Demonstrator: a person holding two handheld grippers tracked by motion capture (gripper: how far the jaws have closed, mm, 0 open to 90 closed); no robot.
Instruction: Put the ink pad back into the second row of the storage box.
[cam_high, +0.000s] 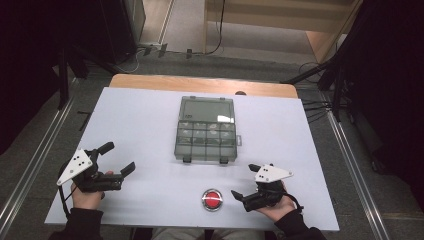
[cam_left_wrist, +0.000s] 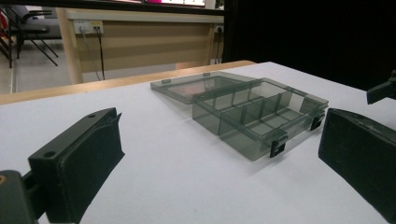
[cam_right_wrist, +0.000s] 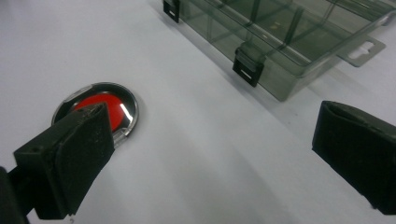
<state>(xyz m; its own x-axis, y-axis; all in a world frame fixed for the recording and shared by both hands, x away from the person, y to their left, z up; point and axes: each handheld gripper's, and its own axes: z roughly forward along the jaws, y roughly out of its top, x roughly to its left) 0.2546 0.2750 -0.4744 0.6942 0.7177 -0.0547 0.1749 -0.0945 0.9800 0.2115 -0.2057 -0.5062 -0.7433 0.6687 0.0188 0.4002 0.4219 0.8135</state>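
Bench (cam_high: 140, 120): white top, wooden strip along the 12 o'clock edge.

Box (cam_high: 205, 141): smoky clear plastic organiser, centre of bench, slightly toward 12 o'clock. Lid (cam_high: 207, 110) lies open flat on the 12 o'clock side. Tray divided into compartments; nothing can be made out inside them. Two black latches (cam_high: 186, 160) on the 6 o'clock wall. In the left gripper view the box (cam_left_wrist: 259, 114) sits ahead between the jaws, well apart from them.

Left gripper (cam_high: 119, 157): at 8 o'clock, held in the left hand (cam_high: 86, 196), jaws spread wide, nothing between them, pointing toward 2 o'clock.

Right gripper (cam_high: 242, 180): at 5 o'clock, held in the right hand (cam_high: 276, 206), jaws also wide apart, empty, pointing toward 10 o'clock.

Button (cam_high: 212, 199): red, chrome ring, at 6 o'clock near the bench edge, just beside the right gripper. In the right gripper view the button (cam_right_wrist: 100, 107) lies partly behind one jaw.
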